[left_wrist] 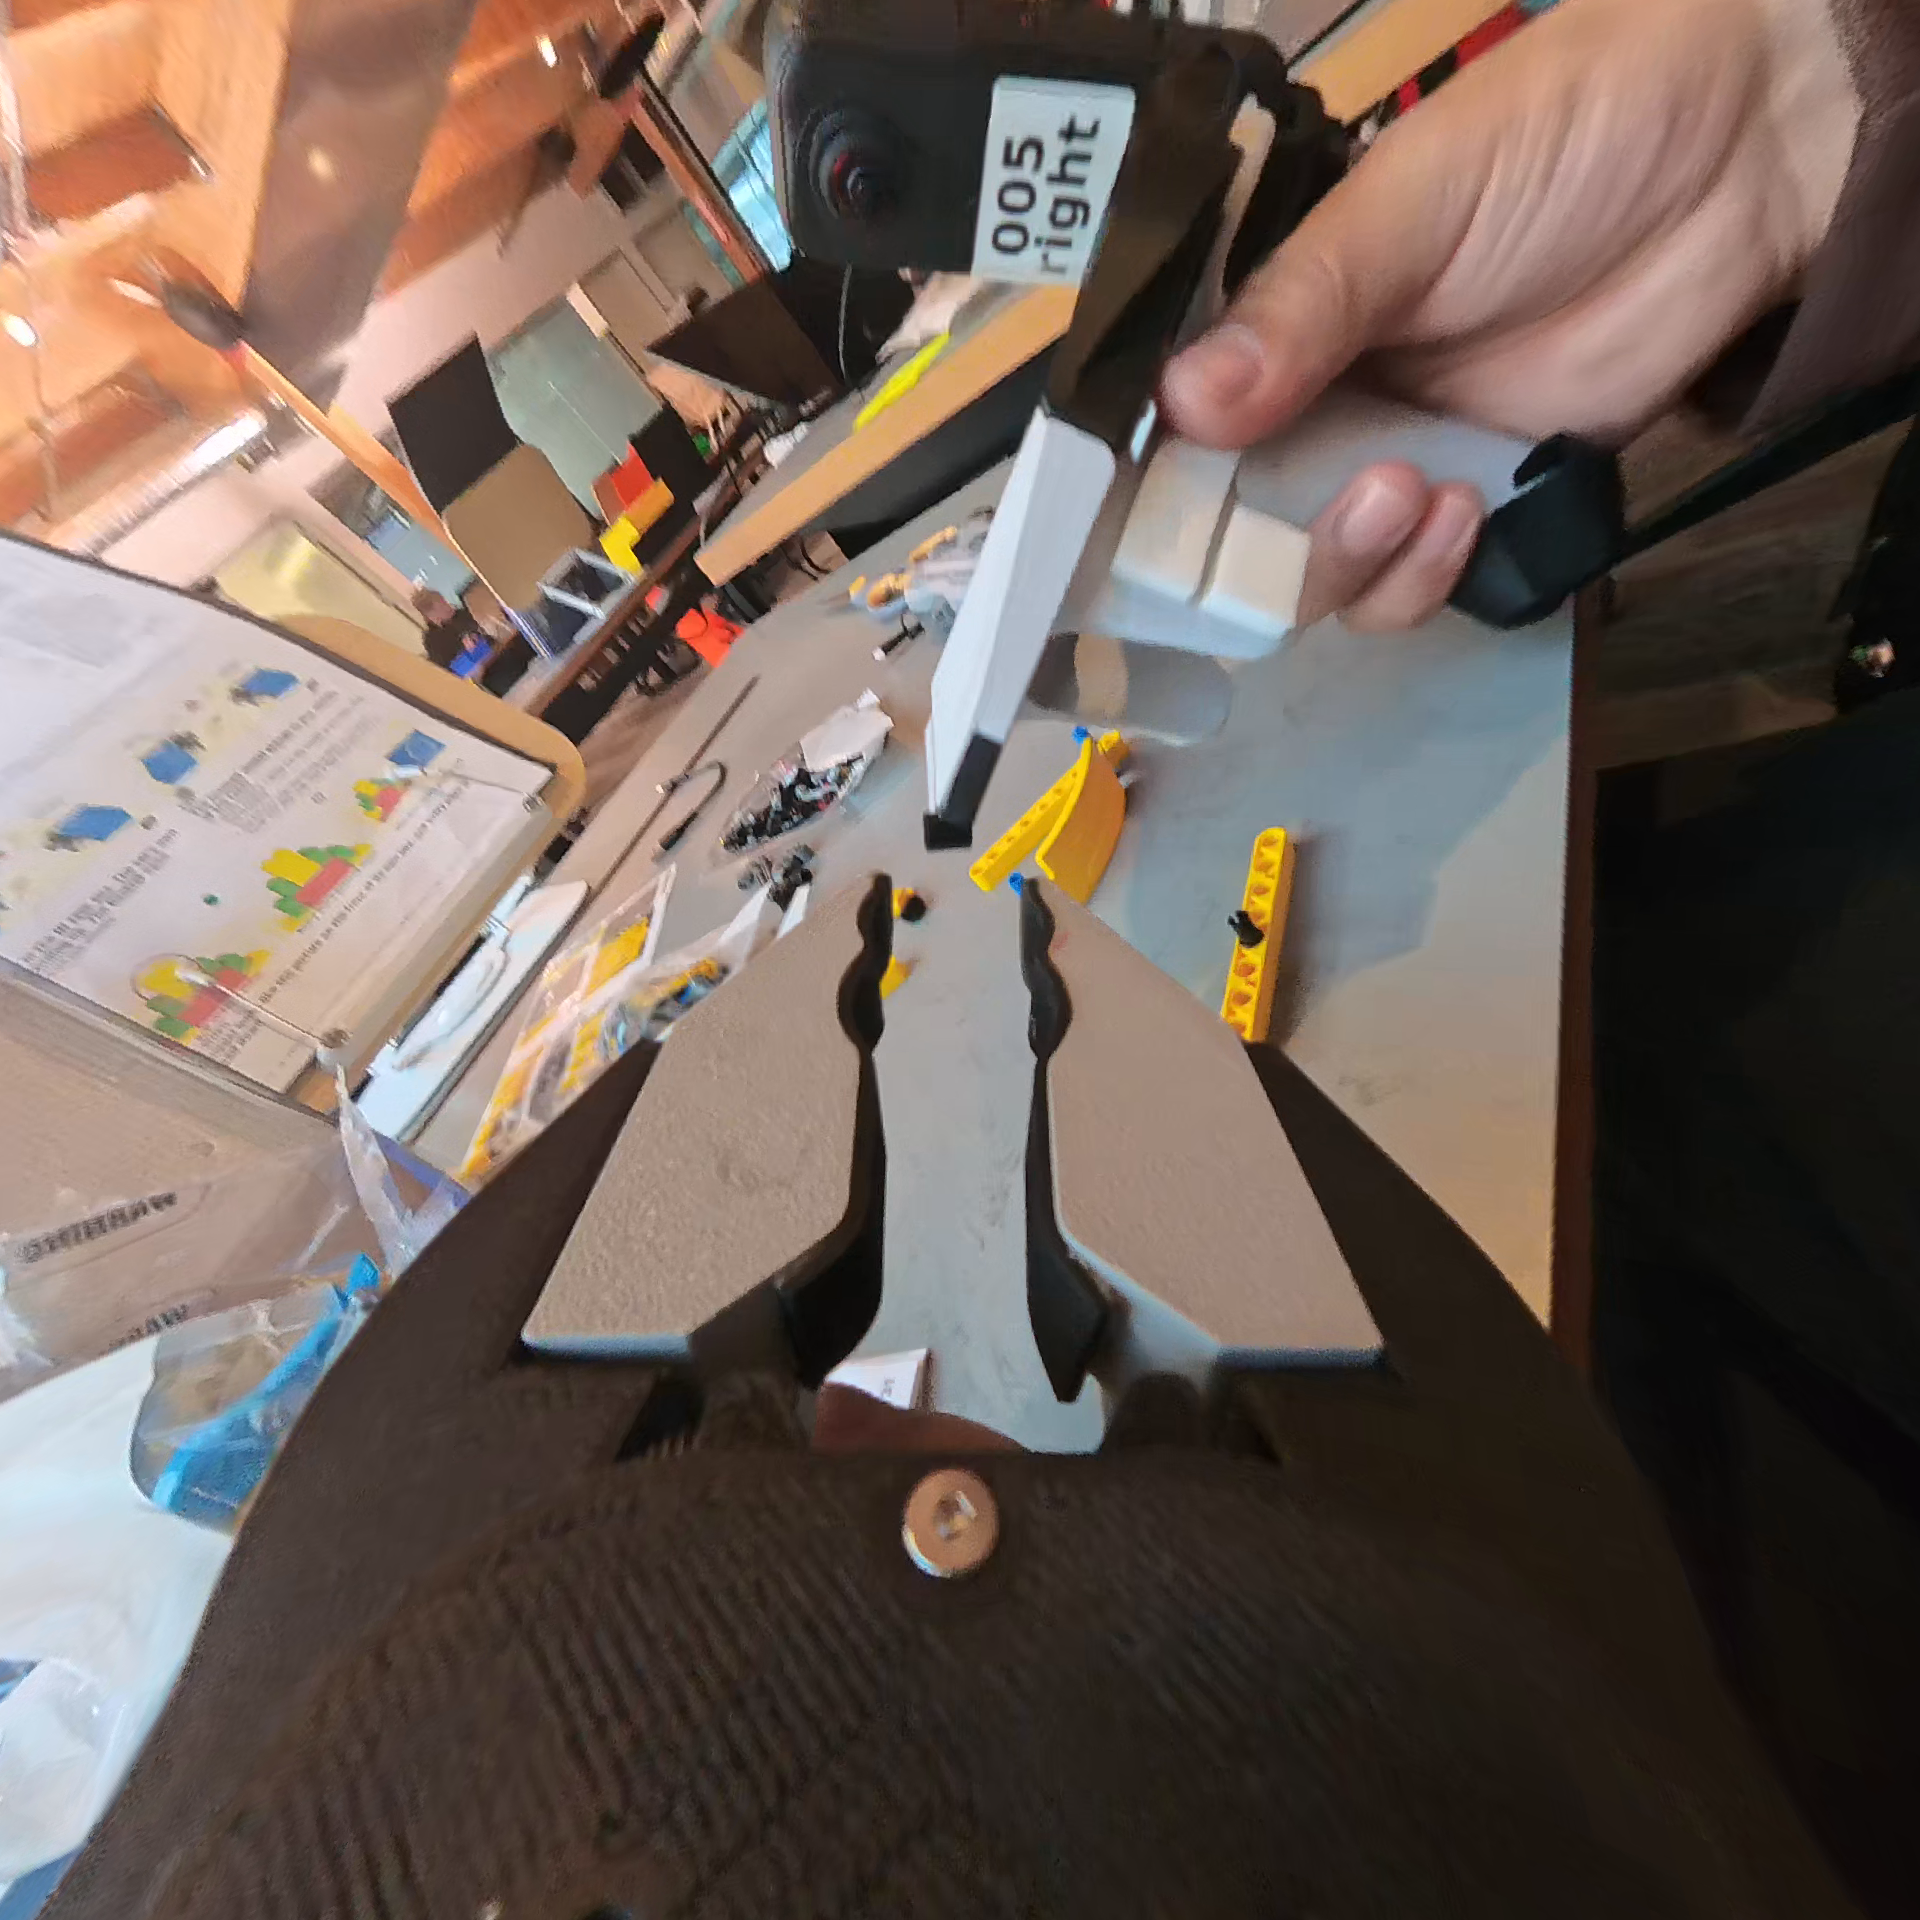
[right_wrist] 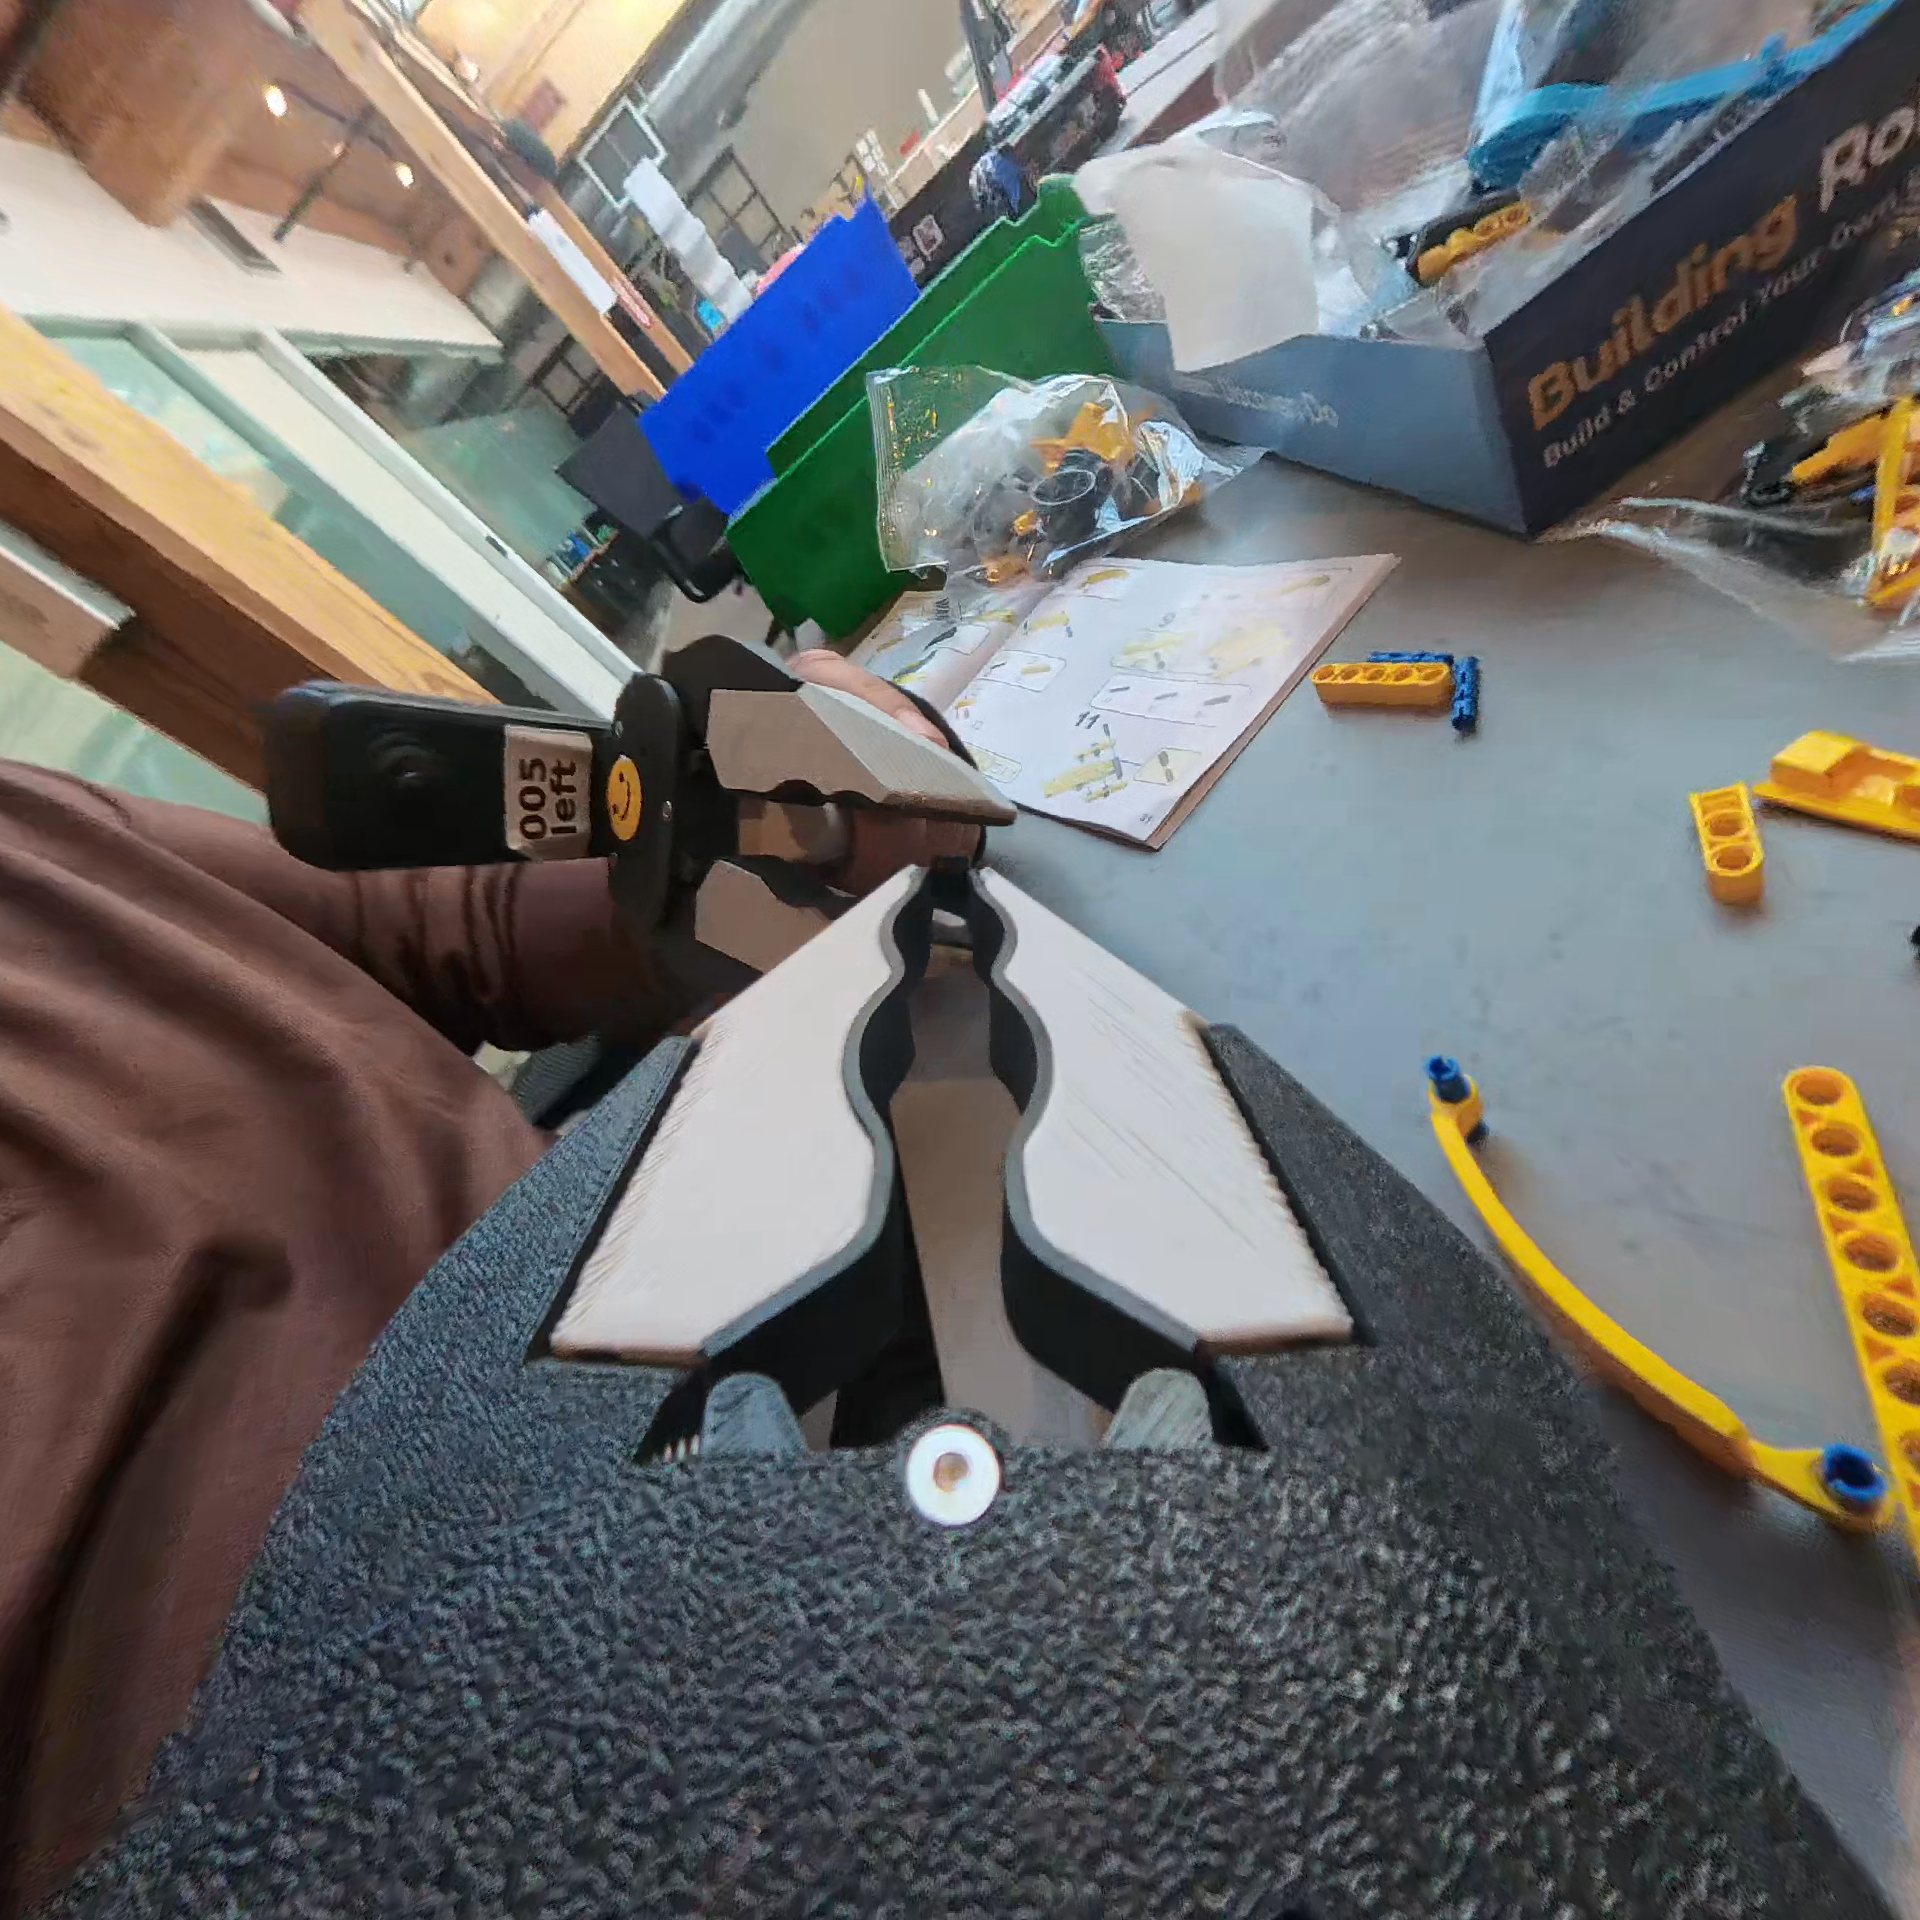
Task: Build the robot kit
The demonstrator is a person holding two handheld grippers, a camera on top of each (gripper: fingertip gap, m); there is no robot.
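The left claw (left_wrist: 951, 914) hung low over the grey desk (left_wrist: 1403, 790), its jaws moderately apart and holding nothing; bare desk showed through the gap. Its tips were just short of the curved yellow plastic panel with blue pins (left_wrist: 1086, 821). A small yellow-and-black piece (left_wrist: 907, 906) lay beside that panel, almost at the claw's left tip.

The right claw (right_wrist: 948, 883) pointed steeply down just beside the panel on its far side. Its jaws were only barely parted, with nothing between them that I could make out.

On the panel's other flank lay a long yellow holed beam (left_wrist: 1259, 935). Beyond the panel lay a heap of small black parts (left_wrist: 790, 800).
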